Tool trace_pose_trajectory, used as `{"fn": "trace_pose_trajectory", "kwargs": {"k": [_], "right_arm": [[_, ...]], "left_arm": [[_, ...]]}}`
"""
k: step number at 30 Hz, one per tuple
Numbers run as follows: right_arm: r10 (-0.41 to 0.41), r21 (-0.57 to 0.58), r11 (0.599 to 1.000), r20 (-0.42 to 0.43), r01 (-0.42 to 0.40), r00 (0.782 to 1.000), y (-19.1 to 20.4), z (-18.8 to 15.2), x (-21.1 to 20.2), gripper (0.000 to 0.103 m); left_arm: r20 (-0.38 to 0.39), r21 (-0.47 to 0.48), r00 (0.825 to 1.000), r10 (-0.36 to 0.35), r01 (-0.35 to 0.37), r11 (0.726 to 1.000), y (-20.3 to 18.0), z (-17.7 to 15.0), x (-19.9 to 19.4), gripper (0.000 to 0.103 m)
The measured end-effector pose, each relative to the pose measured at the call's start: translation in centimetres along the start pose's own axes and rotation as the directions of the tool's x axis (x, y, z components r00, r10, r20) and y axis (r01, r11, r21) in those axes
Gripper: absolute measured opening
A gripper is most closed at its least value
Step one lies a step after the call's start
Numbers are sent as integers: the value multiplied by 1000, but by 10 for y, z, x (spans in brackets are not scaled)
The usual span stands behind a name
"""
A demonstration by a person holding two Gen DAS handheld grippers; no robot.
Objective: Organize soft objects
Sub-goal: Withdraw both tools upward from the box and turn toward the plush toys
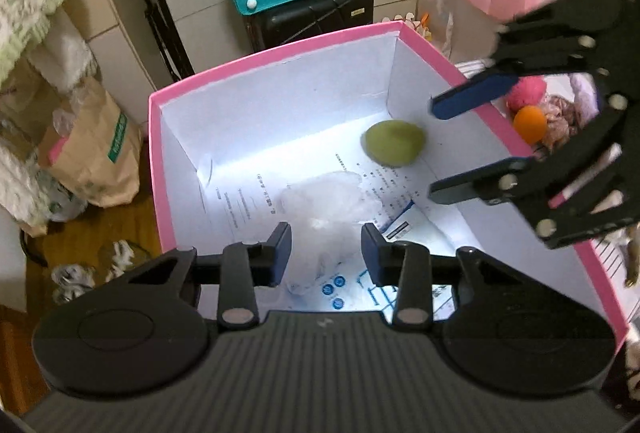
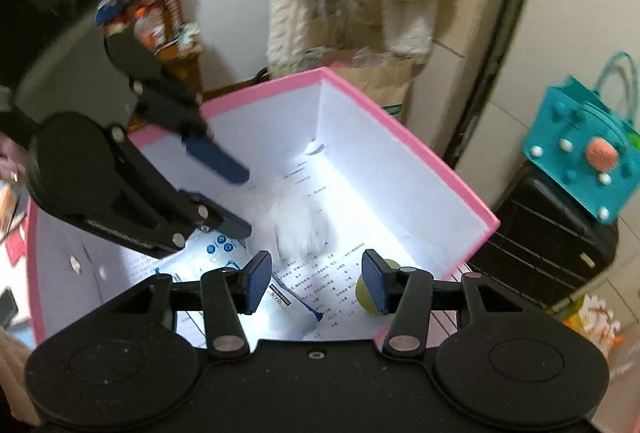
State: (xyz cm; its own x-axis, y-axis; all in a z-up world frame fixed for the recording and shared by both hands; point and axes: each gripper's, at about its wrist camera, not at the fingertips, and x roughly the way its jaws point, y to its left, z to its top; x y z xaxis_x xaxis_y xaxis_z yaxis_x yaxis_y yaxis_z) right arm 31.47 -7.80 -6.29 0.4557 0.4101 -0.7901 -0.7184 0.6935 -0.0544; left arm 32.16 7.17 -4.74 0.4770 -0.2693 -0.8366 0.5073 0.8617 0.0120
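pink box takes the soft things, both grippers empty above it

left wrist view: pink box (image 1: 276,51) holds a green ball (image 1: 394,142) near its right wall and a white fluffy piece (image 1: 320,201) mid-floor. the left gripper (image 1: 326,253) hangs open and empty, just above the white piece. outside the box's right wall lie an orange ball (image 1: 530,122) and a pink pompom (image 1: 527,89); likely next.

right wrist view: the right gripper (image 2: 316,281) stands open, empty, the green ball just behind its right finger. it should clear the box rim before reaching out.
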Motion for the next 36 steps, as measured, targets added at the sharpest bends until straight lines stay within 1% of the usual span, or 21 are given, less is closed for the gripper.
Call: {"fn": "trace_pose_trajectory", "kwargs": {"k": [4, 7, 9, 13, 15, 21, 24, 29, 34, 36], "right_arm": [[-9, 96, 995, 20, 7, 1000, 2, -9, -18, 55], [-26, 119, 993, 31, 22, 999, 7, -17, -28, 55], [-24, 146, 989, 42, 18, 999, 10, -22, -38, 55], [-16, 191, 982, 66, 4, 998, 17, -28, -58, 55], [-20, 197, 980, 76, 4, 997, 22, -30, -67, 55], [-35, 204, 979, 114, 11, 993, 40, -34, -94, 55], [-47, 205, 979, 130, 20, 990, 49, -39, -108, 56], [-52, 210, 977, 161, 17, 986, 63, -46, -132, 57], [-65, 214, 977, 185, 24, 981, 73, -55, -154, 59], [-71, 212, 977, 193, 29, 979, 77, -59, -163, 60]], "left_arm": [[40, 5, 999, 16, -16, 1000, -3, -6, -13, 41], [47, 10, 999, 24, -25, 1000, -7, -9, -27, 45], [47, 12, 999, 25, -26, 1000, -10, -13, -37, 52], [61, 15, 997, 39, -40, 999, -18, -22, -62, 55], [70, 12, 997, 35, -36, 999, -22, -25, -71, 57], [83, 13, 996, 17, -18, 1000, -36, -41, -100, 59], [96, 26, 995, 10, -13, 1000, -45, -48, -115, 60], [132, 58, 991, 17, -25, 998, -62, -58, -139, 64], [154, 92, 988, 13, -28, 995, -79, -64, -156, 67], [162, 107, 987, 12, -30, 994, -86, -66, -161, 70]]}}
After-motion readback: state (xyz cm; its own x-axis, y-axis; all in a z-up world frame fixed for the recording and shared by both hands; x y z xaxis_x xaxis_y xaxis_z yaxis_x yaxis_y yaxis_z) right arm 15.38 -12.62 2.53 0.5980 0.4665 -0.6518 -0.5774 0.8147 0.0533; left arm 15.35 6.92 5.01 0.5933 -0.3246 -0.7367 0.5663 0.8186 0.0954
